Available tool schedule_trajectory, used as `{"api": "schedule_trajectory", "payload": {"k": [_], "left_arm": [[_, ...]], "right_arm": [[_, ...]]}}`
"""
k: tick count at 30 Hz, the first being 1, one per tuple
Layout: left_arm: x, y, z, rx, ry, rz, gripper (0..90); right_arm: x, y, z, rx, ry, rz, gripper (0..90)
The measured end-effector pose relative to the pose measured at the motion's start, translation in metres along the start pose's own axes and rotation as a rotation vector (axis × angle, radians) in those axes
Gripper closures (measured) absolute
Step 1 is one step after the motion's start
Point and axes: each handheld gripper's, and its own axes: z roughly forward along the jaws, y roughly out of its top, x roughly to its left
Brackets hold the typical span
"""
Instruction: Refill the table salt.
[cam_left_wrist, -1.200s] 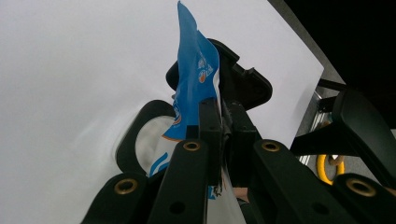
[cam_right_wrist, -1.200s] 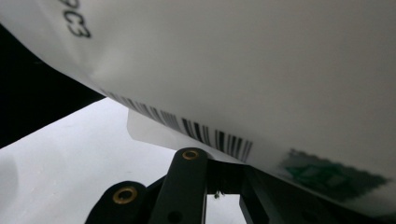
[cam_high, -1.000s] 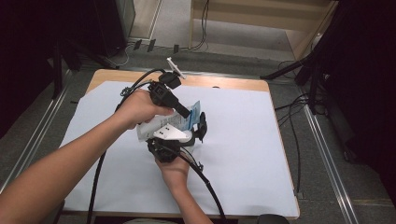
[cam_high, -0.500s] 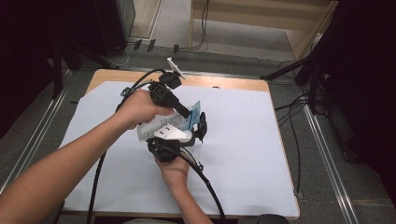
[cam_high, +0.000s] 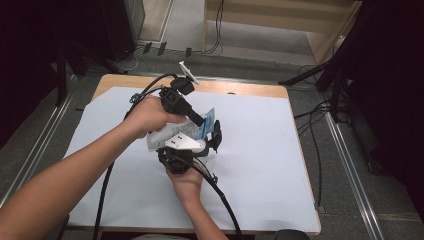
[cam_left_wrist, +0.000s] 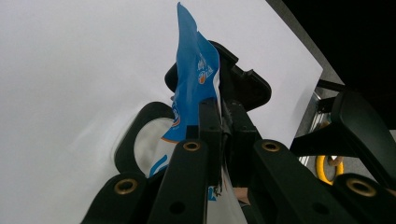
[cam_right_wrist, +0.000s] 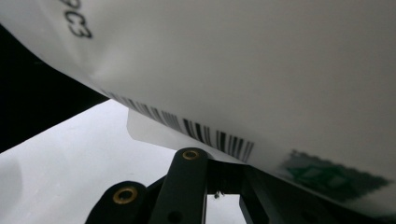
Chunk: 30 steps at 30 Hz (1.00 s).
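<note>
Both hand-held grippers meet over the middle of the bench (cam_high: 280, 165), a little toward its far-left quarter, and share one item: a flat blue-and-white pouch (cam_high: 202, 129).

Left hand-held gripper (cam_left_wrist: 219, 140): jaws pressed together on the pouch's blue edge. In the left gripper view the film passes between the two jaws and stands up beyond them. In the high view this gripper reaches in from the far-left side, angled down toward the right.

Right hand-held gripper (cam_right_wrist: 224, 179): comes up from the near edge, directly under the pouch. The right gripper view shows the white, barcoded face of the pouch lying just beyond the jaws, with a thin flap of film running down to where they meet. The jaws stand close together, and it appears to pinch that flap; the contact itself is partly hidden, so this is a judgement.

Key relation: the pouch is held clear of the bench, its long axis running roughly left to right, tilted up at the blue end. The left unit holds the raised right end; the right unit holds the lower near edge. The two grips sit very close, almost touching.

Clearance: the white sheet around them carries nothing else. Open room lies to the right and toward the near-right corner; all edges are well apart from the grippers. Any pulling-apart move has least room between the grippers themselves.
</note>
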Motion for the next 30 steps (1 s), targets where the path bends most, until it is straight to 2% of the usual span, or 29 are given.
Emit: {"api": "schedule_trajectory", "payload": {"k": [30], "left_arm": [[-0.0003, 0.0006, 0.0012, 0.003, -0.001, 0.006, 88.6]], "right_arm": [[0.0009, 0.0014, -0.0003, 0.001, -0.002, 0.003, 90.0]]}}
